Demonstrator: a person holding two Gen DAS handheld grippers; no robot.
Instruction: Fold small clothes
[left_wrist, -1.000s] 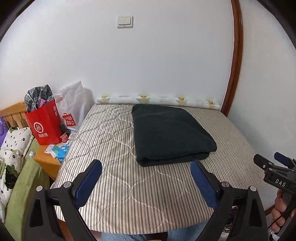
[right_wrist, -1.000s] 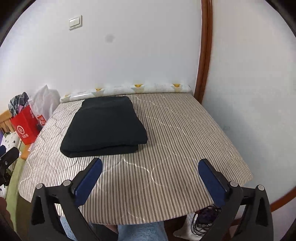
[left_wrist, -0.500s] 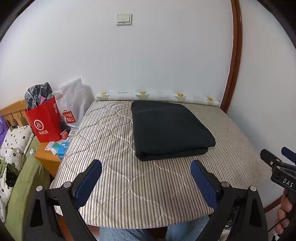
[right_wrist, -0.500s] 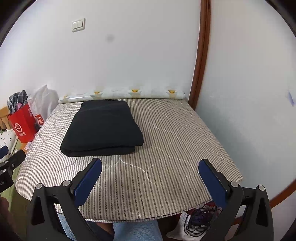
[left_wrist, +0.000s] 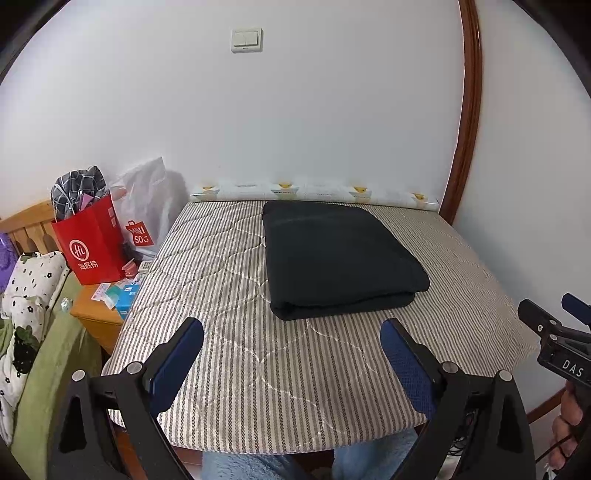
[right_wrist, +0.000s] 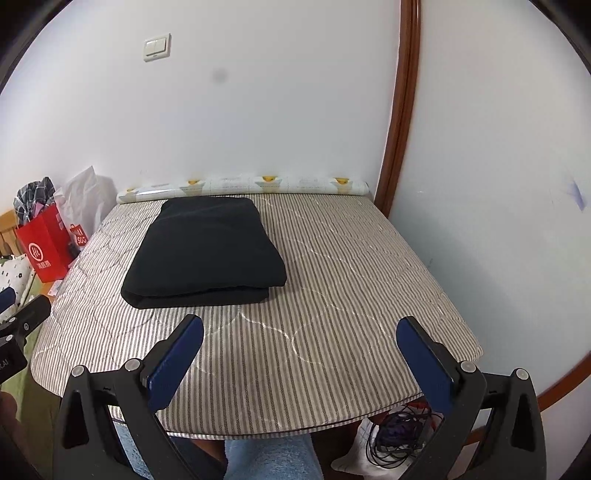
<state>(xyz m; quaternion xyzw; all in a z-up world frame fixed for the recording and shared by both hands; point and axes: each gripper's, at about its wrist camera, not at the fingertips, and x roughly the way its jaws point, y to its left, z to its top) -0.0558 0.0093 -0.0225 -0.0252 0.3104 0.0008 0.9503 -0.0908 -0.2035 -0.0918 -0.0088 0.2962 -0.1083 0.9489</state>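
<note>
Left wrist view: your left gripper is spread wide and holds nothing; both blue pads hang above the near part of the striped quilted table cover. The folded black garment lies flat on the cover, beyond the pads and toward the far wall, apart from both fingers. A red paper bag and a white plastic bag stand off the table's left side. Part of your right gripper shows at the right edge.

Right wrist view: your right gripper is likewise spread wide and empty, above the near edge of the cover. The black garment lies ahead and to the left, clear of the pads. Tangled cables lie on the floor below the near right corner.
</note>
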